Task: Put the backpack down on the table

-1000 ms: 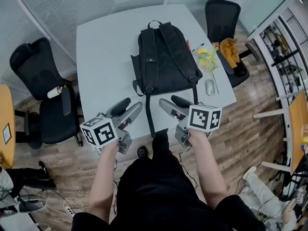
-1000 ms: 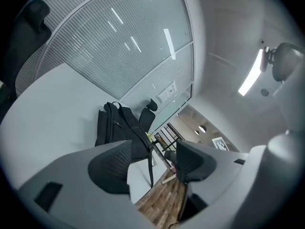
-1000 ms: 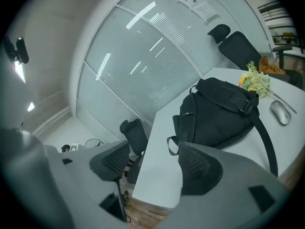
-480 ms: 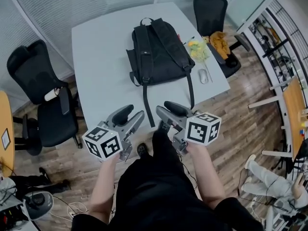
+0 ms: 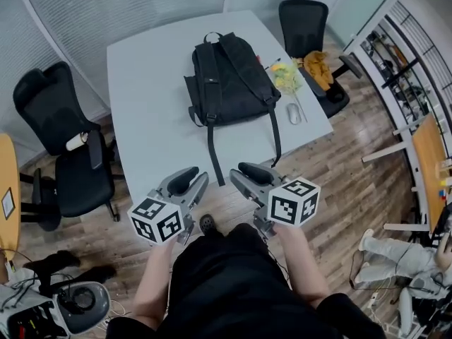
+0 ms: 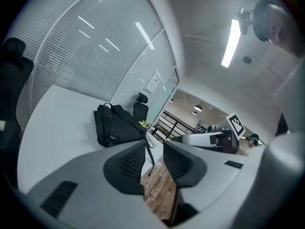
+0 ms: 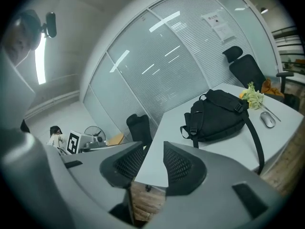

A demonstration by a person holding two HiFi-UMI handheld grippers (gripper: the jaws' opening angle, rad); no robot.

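You are holding two grippers, one in each hand, both short of the near edge of the table [image 5: 152,119], over the wooden floor [image 5: 332,168] and well apart from the backpack [image 5: 229,90]. Your left gripper [image 6: 153,154] has its jaws closing, with a narrow gap between the ribbed pads and nothing in it; your right gripper [image 7: 152,162] reads the same, jaws closing on a slim, empty gap. Each gripper carries one cube, so two in all, the left marker cube [image 5: 157,219] and the right marker cube [image 5: 293,202], and their faces show black-and-white square patterns. There is one backpack, black, lying flat on the middle of the table with its strap side up and its single top handle [image 5: 210,34] toward the far edge. Its two shoulder straps [image 5: 247,62] run down its back, and two long webbing tails [image 5: 210,147] trail from it toward the near edge. Beside it on your right lie one bunch of yellow-green flowers [image 5: 286,76] and one computer mouse [image 5: 294,113]. I count two black office chairs: the left chair [image 5: 49,104] at the table's left side and the far chair [image 5: 304,23] at its far right corner, with an orange cloth [image 5: 319,61] on the far chair's seat. One sheet of paper [image 7: 217,19] is stuck on the glass wall [image 7: 157,75]; its print is too small to read
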